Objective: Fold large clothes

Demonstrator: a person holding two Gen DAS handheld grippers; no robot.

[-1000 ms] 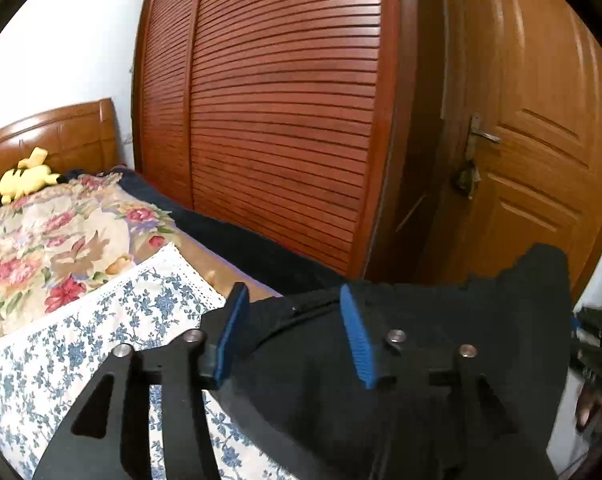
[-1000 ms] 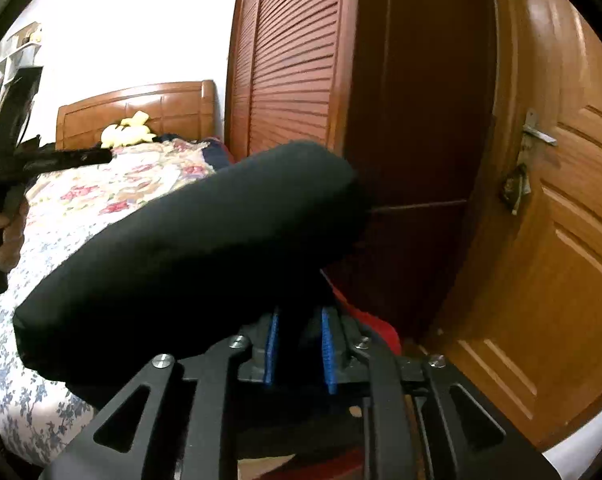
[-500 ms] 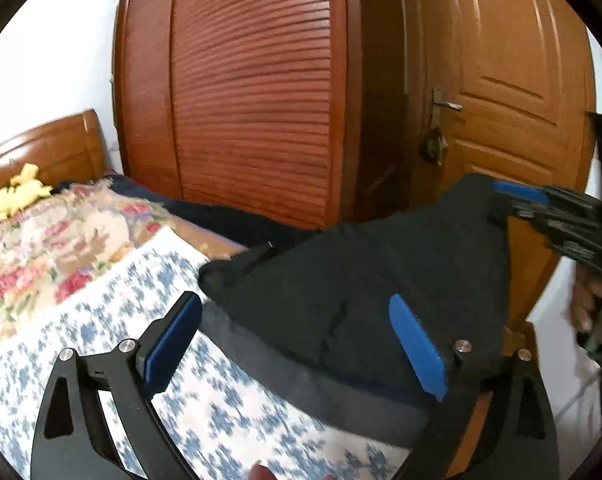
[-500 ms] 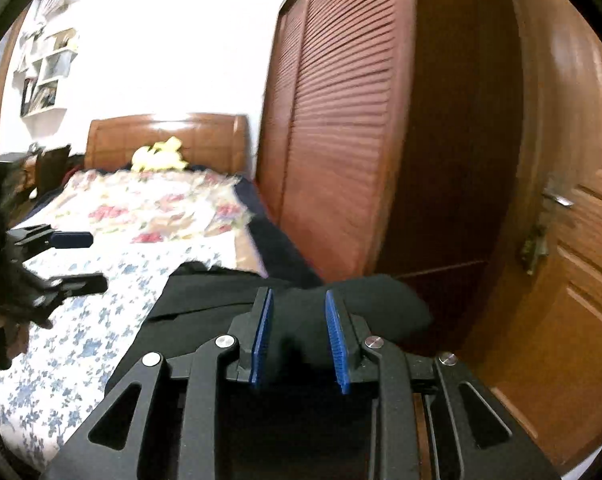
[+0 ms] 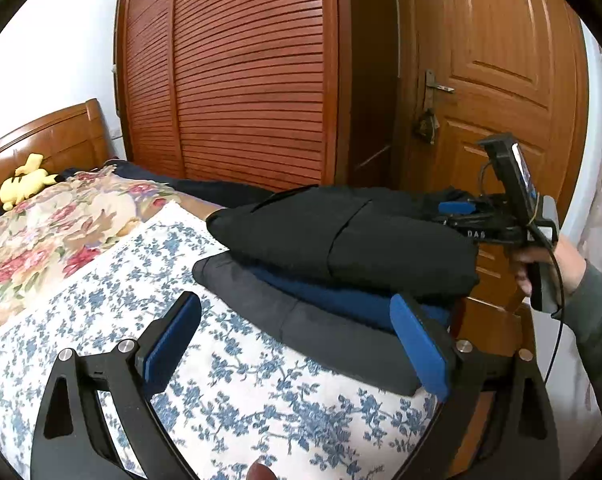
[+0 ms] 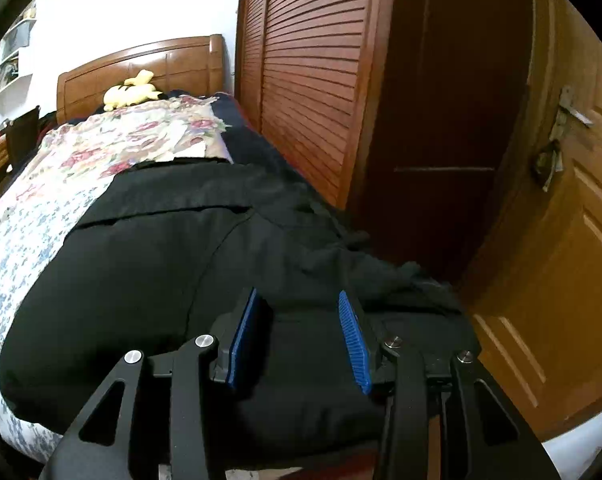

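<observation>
The folded black garment (image 5: 341, 240) lies on a pile at the bed (image 5: 261, 392) edge. The left tool (image 5: 297, 344) stands wide and holds nothing. At 3 o'clock, the right tool (image 6: 299, 340) is opening, the black cloth between its pads.

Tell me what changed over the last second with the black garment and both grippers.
The black garment came down from mid-air onto the folded pile. The left gripper let go and drew back, wide open; the right gripper is opening around it. Bed and yellow plush toy unchanged.

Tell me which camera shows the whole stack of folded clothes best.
The left wrist view: it shows the black garment lying on a blue one and a grey one. The right wrist view shows only the black garment's top, filling the frame; the lower layers are hidden.
</observation>
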